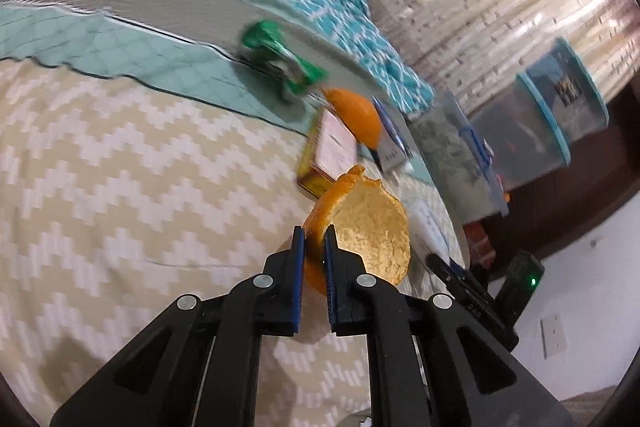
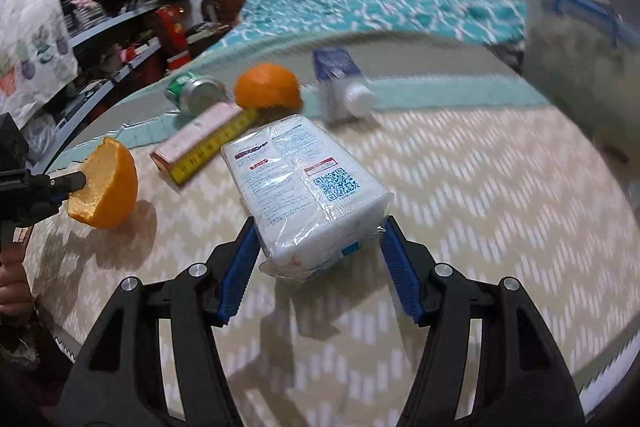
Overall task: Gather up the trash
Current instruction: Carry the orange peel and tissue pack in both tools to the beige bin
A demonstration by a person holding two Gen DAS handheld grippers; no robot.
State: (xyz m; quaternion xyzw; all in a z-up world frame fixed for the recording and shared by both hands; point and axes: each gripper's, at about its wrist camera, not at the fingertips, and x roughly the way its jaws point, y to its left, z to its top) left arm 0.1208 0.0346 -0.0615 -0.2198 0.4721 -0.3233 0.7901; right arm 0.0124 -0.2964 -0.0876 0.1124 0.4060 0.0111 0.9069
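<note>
My left gripper (image 1: 315,235) is shut on the rim of an orange peel half (image 1: 370,227) and holds it above the bed; the peel also shows at the left of the right wrist view (image 2: 108,187). My right gripper (image 2: 318,231) is closed around a white plastic-wrapped pack (image 2: 304,183) and holds it above the bedspread. On the bed beyond lie a second orange peel half (image 2: 267,87), a crushed green can (image 2: 194,93), a pink and yellow box (image 2: 204,143) and a blue and white box with a white cap (image 2: 344,83).
The bed has a beige zigzag bedspread (image 2: 480,187) and a teal patterned blanket (image 2: 360,7). A clear bin with a blue handle (image 2: 580,47) stands at the right bed edge. Cluttered shelves (image 2: 120,27) stand at the left. Stacked clear containers (image 1: 540,131) sit beyond the bed.
</note>
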